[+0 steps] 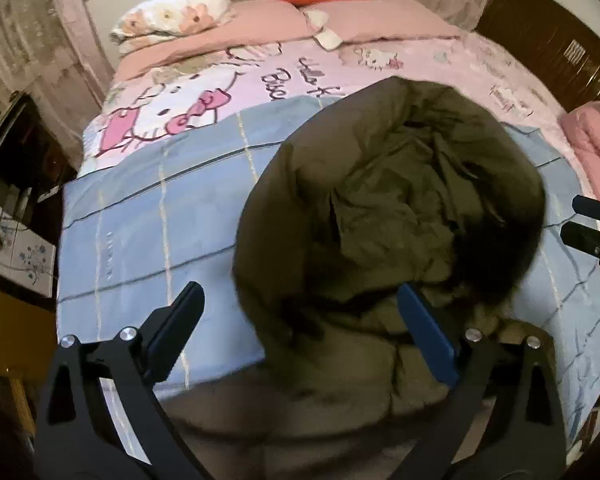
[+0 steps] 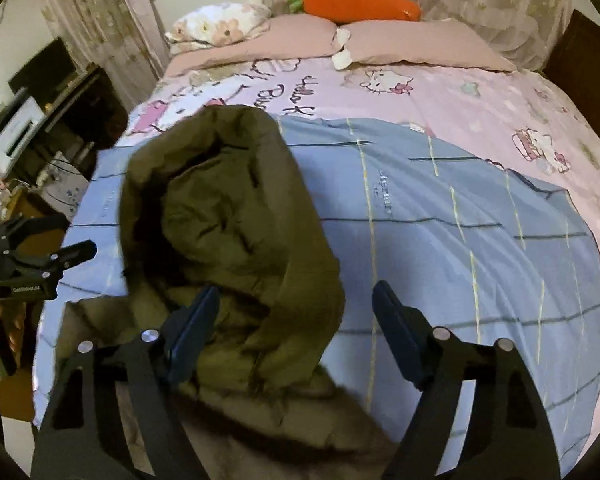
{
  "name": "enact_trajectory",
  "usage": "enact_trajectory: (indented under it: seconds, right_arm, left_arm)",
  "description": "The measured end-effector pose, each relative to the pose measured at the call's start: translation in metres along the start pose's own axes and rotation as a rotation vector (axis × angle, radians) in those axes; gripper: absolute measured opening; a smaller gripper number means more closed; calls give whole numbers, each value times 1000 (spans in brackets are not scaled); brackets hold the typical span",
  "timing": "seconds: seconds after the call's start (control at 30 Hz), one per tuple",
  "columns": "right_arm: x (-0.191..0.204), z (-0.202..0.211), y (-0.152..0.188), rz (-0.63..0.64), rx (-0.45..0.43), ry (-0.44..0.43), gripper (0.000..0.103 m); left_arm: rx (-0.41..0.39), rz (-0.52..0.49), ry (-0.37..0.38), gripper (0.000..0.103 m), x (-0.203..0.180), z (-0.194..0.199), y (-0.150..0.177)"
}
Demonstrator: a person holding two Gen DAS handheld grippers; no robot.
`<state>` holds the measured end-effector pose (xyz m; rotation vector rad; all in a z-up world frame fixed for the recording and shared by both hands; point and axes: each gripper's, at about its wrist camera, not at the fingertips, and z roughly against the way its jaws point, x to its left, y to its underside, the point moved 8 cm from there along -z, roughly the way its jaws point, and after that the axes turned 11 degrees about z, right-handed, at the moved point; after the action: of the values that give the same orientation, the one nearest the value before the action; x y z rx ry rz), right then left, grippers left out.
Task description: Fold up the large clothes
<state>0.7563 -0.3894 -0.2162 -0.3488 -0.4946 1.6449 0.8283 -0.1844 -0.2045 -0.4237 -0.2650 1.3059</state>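
Two claws in view, both w/ jaws wide apart, gripping nothing. Left claw (image 1: 298,310) hangs over near edge of bed (image 1: 480,64); its right finger (image 1: 426,332) sits against or just over the coat (image 1: 380,208), can't tell if touching, left finger over the blue sheet (image 1: 148,216). Right claw (image 2: 296,312) likewise: its left finger (image 2: 194,328) over the coat (image 2: 228,216), right finger over blue sheet (image 2: 440,240).

Coat is olive, puffy, w/ hood; lies bunched on the blue checked sheet at near side of bed, lower part drooping off the near edge toward the cameras. Edges blurred.

Blue sheet lies on a pink cartoon-cat cover. Far end: pink pillows (image 2: 412,44), floral pillow (image 1: 172,16) at far left, orange carrot plush (image 2: 360,4) behind them. Each claw shows at the rim of the other's view.
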Motion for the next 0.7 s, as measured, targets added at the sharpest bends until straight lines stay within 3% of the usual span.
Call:
enact_trajectory:
  seconds: [0.13,0.23,0.27,0.3,0.33,0.37,0.5,0.7]
  right_arm:
    - [-4,-34,-14,14,26,-8,73]
    - [-6,-56,-13,21,72,-19,55]
    - [-7,-60,-13,23,81,-20,44]
    - [-8,-65,-12,31,91,-17,29]
    - [-8,-69,-10,39,96,-10,21]
    - [-10,-71,-9,47,88,0,15]
    - [-8,-62,-6,69,39,-13,8]
    - [-2,-30,-8,92,-42,-10,7]
  left_arm:
    - [40,-22,-44,89,-4,-47,-18]
    - [52,-11,-71,64,-5,-70,-28]
    - [54,-2,-64,62,-6,-75,-29]
    - [64,3,-56,50,-9,-82,-29]
    - [78,-1,-60,22,-11,-89,-29]
    - [76,5,-72,13,-10,-93,-29]
    - [29,63,-7,5,-8,-85,-31]
    - [-6,55,-24,4,-2,-58,-24]
